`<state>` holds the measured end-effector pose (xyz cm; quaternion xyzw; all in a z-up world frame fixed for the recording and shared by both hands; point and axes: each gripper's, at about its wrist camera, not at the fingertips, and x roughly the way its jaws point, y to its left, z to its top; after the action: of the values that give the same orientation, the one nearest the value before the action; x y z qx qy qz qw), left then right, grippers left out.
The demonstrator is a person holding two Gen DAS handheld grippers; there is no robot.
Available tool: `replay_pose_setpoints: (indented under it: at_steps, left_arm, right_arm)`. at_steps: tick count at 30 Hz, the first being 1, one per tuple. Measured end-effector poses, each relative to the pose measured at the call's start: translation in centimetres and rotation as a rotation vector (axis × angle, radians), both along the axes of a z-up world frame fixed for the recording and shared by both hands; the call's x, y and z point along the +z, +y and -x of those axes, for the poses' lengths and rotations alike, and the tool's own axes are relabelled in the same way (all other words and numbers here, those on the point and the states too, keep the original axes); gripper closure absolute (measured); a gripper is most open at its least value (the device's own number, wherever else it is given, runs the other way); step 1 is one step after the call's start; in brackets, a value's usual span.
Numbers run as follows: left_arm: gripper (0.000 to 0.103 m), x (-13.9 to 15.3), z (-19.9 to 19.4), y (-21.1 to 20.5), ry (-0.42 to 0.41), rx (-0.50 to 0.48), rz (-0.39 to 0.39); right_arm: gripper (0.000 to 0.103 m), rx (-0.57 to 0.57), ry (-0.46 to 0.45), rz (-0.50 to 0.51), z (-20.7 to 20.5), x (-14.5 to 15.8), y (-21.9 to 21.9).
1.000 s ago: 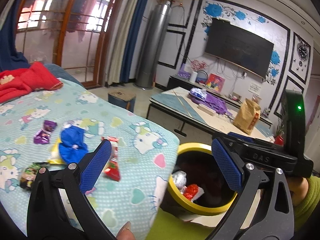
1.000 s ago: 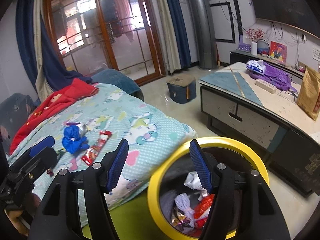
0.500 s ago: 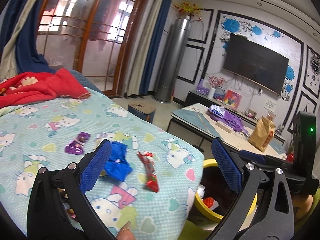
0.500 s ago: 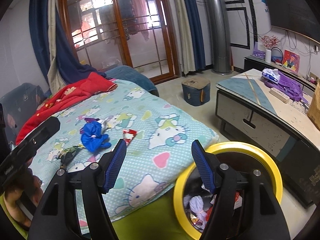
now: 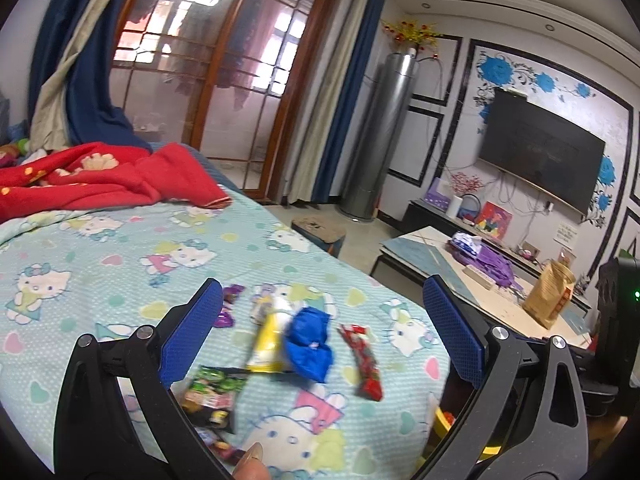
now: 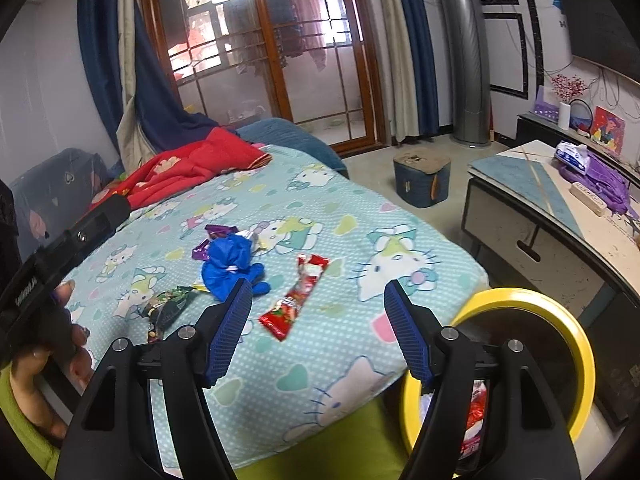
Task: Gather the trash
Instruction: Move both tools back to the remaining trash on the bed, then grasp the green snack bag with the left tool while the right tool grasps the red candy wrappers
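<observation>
The blue crumpled bag [image 6: 232,264] lies on the cat-print blanket [image 6: 328,216] and serves as reference for the other litter. Just right of it, apart from it, lies the red wrapper [image 6: 298,298], its length running toward the near blanket edge. Touching the bag on its left in the left wrist view is a yellow wrapper [image 5: 269,342], partly tucked under it. Beyond the bag, at its far left side, sits a purple wrapper [image 6: 208,240]. Nearer the camera and left of the bag lies a green and black wrapper [image 6: 166,306]. The yellow-rimmed bin [image 6: 560,320] stands on the floor off the blanket's near right corner, well right of the bag, with scraps already inside. A red blanket [image 6: 188,168] is heaped at the far end, well behind the bag. The left gripper [image 5: 320,336] hangs above the blanket with its jaws spread wide; the bag and yellow wrapper appear between the fingers but below them, untouched, and nothing is held. The right gripper [image 6: 318,328] has its jaws well apart and empty, with the red wrapper seen in the gap, not in contact. A hand [image 6: 44,364] grips the left gripper's handle, left of the bag.
</observation>
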<state>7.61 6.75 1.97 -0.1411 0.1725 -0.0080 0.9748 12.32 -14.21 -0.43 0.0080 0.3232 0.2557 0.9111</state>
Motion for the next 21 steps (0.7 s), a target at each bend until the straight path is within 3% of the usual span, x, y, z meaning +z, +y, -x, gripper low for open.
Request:
replay_pose_setpoints:
  at_steps: [10, 21]
  left_arm:
    - [0.011, -0.4, -0.8, 5.4, 0.089, 0.049, 0.009]
    - [0.011, -2.6, -1.0, 7.6, 0.217, 0.008, -0.022]
  right_arm:
    - [0.037, 0.013, 0.046, 0.001, -2.0, -1.3, 3.1]
    - [0.037, 0.016, 0.095, 0.019, -4.4, -3.3, 5.5]
